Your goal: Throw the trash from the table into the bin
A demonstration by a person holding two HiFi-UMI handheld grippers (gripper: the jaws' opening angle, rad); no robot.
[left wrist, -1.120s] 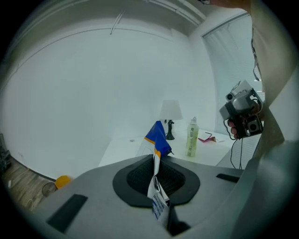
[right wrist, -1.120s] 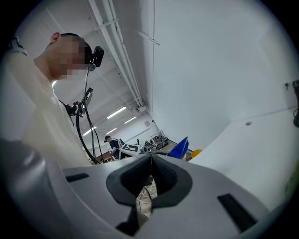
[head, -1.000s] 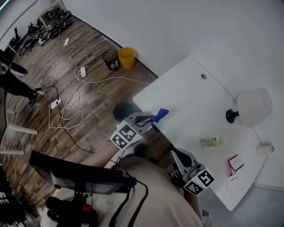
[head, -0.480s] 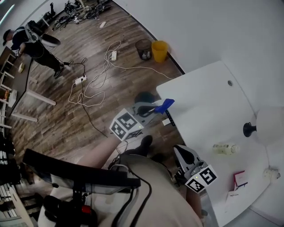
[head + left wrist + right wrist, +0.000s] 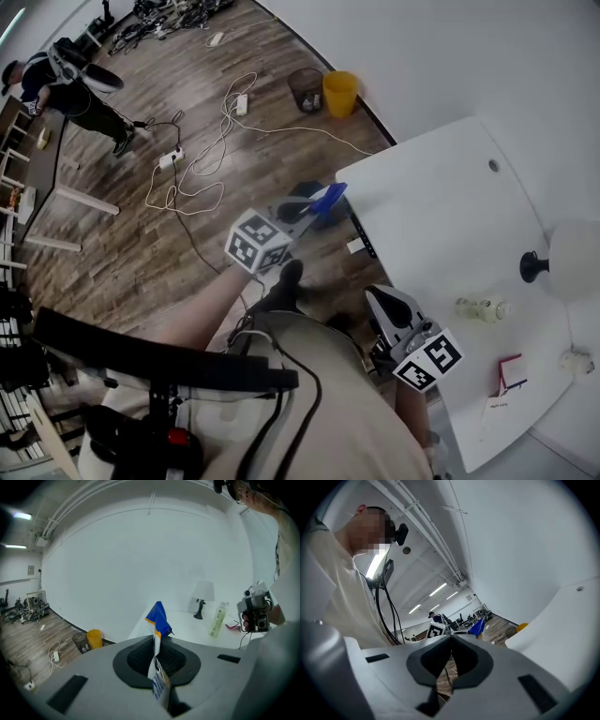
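- While it hung off the table's (image 5: 441, 216) 9 o'clock edge, the left gripper (image 5: 307, 210) pinched a blue wrapper (image 5: 328, 197) between its jaws.
- At 12 o'clock from the wrapper stood a dark bin (image 5: 305, 89) and a yellow bin (image 5: 339, 92).
- At 5 o'clock, the right gripper (image 5: 379, 298) was pressed together, empty.

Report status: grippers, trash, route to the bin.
Left gripper shut on blue wrapper. Right gripper shut, empty. Yellow bin by the wall, cables on floor near it. Bottle on table.
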